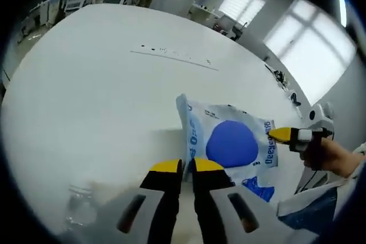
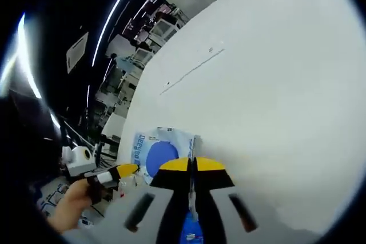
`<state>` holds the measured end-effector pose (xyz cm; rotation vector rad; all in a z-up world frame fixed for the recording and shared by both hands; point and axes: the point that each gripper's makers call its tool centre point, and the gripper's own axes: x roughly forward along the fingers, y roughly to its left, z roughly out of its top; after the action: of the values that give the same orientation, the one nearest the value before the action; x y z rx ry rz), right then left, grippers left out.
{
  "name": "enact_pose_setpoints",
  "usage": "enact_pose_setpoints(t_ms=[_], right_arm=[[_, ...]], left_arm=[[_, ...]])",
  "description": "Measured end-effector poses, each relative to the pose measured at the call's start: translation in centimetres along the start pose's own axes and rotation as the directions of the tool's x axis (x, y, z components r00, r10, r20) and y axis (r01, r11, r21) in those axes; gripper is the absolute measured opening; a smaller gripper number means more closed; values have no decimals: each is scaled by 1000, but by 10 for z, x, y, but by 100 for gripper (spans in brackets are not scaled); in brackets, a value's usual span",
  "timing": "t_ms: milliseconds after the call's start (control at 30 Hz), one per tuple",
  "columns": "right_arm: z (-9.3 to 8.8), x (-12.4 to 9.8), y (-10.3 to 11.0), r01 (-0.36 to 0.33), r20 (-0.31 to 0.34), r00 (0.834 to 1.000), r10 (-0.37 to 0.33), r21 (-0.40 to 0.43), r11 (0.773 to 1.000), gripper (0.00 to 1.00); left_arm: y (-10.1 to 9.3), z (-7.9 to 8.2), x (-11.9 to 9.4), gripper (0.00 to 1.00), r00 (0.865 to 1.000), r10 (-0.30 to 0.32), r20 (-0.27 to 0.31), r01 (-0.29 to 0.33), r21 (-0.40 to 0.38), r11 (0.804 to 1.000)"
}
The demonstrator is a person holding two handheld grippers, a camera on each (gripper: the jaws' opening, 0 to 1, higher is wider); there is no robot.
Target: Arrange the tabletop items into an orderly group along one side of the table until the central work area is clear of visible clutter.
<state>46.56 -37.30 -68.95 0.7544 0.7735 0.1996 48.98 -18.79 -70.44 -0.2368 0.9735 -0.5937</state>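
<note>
Nearest the lens in the left gripper view, the left gripper [image 1: 187, 167] has its yellow-tipped jaws drawn together on the near edge of a white-and-blue packet [image 1: 231, 144], pinching the wrapper. The right gripper [image 1: 286, 135] enters that view from the far side of the packet, its jaws narrow at the opposite edge; whether it truly clamps the wrapper there I cannot tell. In the right gripper view, the same right gripper [image 2: 190, 165] has its jaws closed, with the packet [image 2: 160, 152] just beyond and under them, and blue wrapper visible between the jaw bases. The other gripper [image 2: 123, 171], held by a hand [image 2: 71, 204], sits at the packet's far edge.

The packet appears lifted or tilted just above the white tabletop [image 1: 103, 101], near its edge. A clear plastic bottle [image 1: 80, 207] lies close beside the left gripper, near side of the packet. Beyond the packet the tabletop is bare save a thin dark line [image 1: 171, 58].

Assessment: the centre looks largely cleared; the packet and bottle remain to be set in a tidy row at the edge.
</note>
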Motion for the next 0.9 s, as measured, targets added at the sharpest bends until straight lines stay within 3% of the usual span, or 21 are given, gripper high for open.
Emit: enact_pose_setpoints(t_ms=[233,333,533,700,900], right_arm=[[34,0,-8,6,51,999,-3,-59,998,0],[45,2,-12,16,60,998,-11,-81,997,0],[73,5,-26,53,98,994,-42,-113,992,0],[83,9,-38,69,102,993,-57,-111,991,0],[81,18,-57,108,72,993,-98,-162,981,0]], left_arm=[[-23,13,10,3,999,-11,33,9,50,999],[-30,22,17,2,999,9,42,-15,140,990],[-45,42,32,1,999,-5,37,-4,224,974],[-48,53,45,1,999,-18,26,11,233,972],[-41,46,63,0,1000,3,-31,6,283,959]])
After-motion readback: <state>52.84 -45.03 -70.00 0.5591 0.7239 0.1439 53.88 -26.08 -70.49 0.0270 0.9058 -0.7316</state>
